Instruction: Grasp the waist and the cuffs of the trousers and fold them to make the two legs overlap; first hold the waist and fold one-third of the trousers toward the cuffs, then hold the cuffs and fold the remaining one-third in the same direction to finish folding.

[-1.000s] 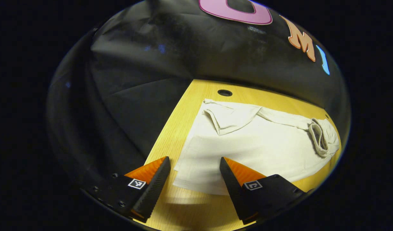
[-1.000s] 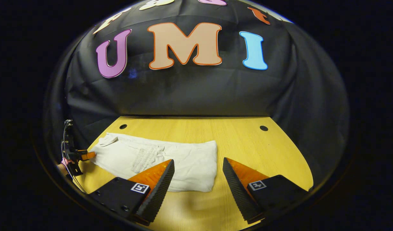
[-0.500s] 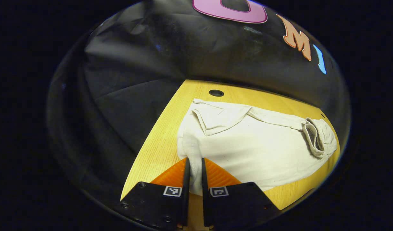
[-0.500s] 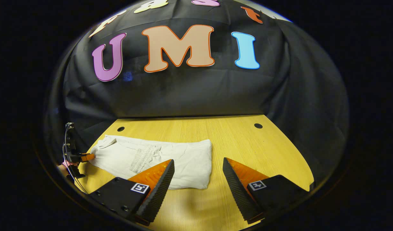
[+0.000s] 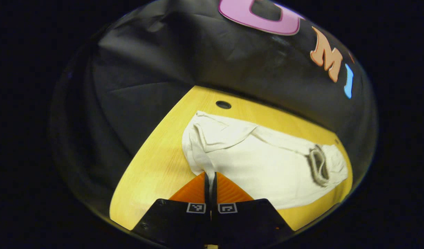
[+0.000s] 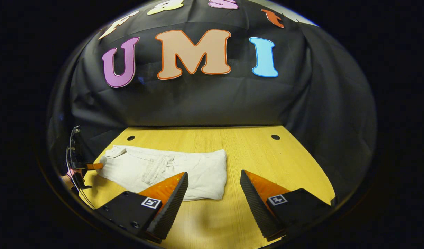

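Note:
Cream trousers (image 5: 267, 162) lie partly folded on the yellow wooden table (image 5: 153, 166), the ribbed waistband (image 5: 317, 166) resting on top toward the far end. My left gripper (image 5: 210, 174) is shut on the near cuff edge of the trousers, which rises a little off the table between the fingers. In the right gripper view the same trousers (image 6: 170, 167) lie at the left of the table (image 6: 260, 152), with the left gripper (image 6: 91, 166) at their far left end. My right gripper (image 6: 213, 174) hangs open above the folded right end, nothing between its fingers.
The table has round holes near its back edge (image 6: 275, 137) (image 6: 130, 138) (image 5: 223, 104). The black cloth wall stands close behind and to the sides. Bare tabletop (image 6: 284, 162) spreads to the right of the trousers.
My left gripper went from open over the cuff end to shut on the cloth, and has lifted the pinched edge slightly. The right gripper has stayed open, almost still.

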Motion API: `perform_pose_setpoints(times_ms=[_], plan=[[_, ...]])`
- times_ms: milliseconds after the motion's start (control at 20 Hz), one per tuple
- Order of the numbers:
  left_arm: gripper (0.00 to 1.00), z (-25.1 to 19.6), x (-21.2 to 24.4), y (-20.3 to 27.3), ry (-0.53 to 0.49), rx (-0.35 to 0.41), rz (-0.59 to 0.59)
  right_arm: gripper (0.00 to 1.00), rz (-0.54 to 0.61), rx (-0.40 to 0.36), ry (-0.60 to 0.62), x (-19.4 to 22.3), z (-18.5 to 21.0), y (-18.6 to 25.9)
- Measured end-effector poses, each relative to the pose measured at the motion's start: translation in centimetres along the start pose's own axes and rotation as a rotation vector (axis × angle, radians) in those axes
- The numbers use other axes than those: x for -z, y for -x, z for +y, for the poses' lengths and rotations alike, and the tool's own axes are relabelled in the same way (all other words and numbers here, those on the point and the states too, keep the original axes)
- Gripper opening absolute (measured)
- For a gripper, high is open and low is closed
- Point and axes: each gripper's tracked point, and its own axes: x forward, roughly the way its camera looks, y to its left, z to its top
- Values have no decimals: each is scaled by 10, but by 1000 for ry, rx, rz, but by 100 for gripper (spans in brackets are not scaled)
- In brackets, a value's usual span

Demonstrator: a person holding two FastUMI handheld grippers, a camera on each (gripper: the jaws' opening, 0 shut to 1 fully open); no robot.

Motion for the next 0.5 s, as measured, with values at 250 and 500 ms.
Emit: perform_pose_setpoints(times_ms=[250, 500], plan=[[0, -71, -46, 25, 148, 181, -88, 96, -12, -6, -16, 0, -7, 7], [0, -151, -75, 46, 159, 309, -126, 92, -27, -6, -29, -3, -19, 11]])
